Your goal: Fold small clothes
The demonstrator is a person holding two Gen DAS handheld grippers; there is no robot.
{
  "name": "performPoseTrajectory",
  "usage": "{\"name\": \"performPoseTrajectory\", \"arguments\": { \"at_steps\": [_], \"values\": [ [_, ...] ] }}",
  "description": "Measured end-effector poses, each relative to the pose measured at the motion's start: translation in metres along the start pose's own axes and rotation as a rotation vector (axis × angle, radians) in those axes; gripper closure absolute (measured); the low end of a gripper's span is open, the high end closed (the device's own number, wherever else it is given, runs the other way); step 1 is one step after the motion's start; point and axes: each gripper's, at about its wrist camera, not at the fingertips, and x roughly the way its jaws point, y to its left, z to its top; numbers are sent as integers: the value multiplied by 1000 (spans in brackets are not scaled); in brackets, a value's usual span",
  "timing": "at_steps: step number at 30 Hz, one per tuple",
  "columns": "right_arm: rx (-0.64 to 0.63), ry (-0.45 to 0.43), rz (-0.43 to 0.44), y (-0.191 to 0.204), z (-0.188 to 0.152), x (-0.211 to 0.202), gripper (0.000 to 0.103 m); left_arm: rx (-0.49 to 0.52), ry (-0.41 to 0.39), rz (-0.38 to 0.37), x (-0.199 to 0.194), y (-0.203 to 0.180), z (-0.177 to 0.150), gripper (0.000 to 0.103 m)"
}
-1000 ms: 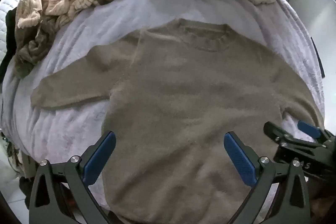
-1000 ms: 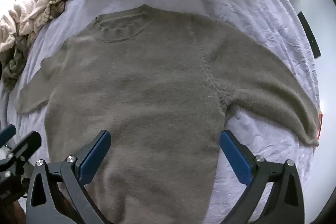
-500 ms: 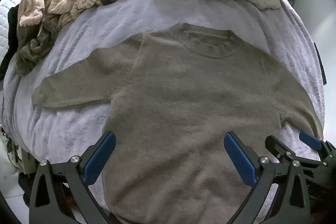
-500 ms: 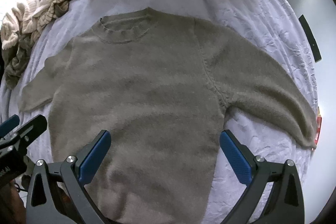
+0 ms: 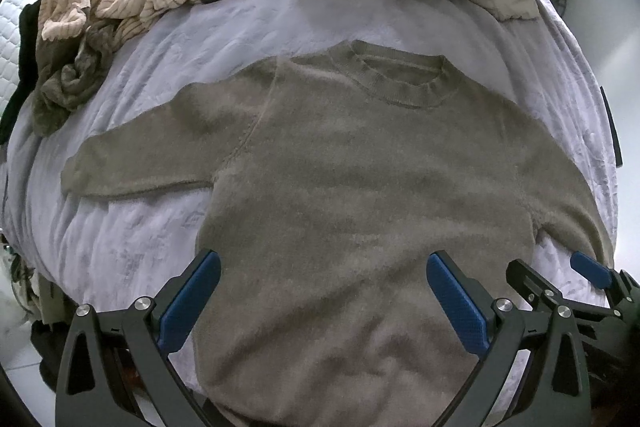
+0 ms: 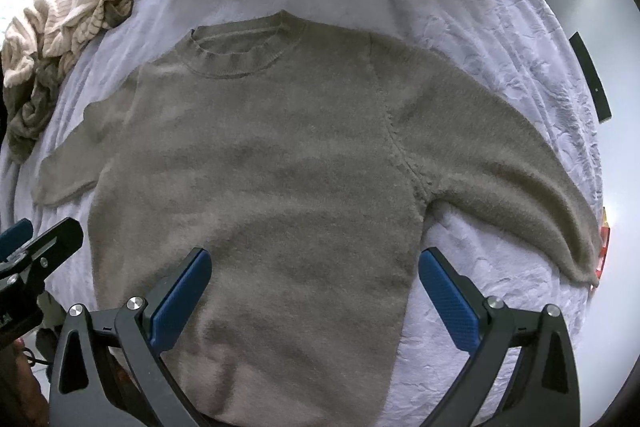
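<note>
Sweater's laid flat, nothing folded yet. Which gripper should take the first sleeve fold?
Probably the right gripper: open, and the long sleeve lies fully spread on its side of the sweater. The left gripper, also open, faces a shorter-looking sleeve.

we see two wrist fisheye views, each looking forward and down from the near edge of the bed [image 5: 320, 11]. both frame the sweater [image 5: 360, 187] closely; each view includes the opposite gripper at its edge.
</note>
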Motion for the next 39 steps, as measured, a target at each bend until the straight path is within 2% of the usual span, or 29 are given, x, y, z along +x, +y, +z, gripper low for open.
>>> {"name": "performPoseTrajectory", "arguments": {
  "at_steps": [39],
  "values": [
    [18, -15, 0, -1, 3, -4, 0, -16, 4, 3, 2, -1, -3, 0]
  ]
}}
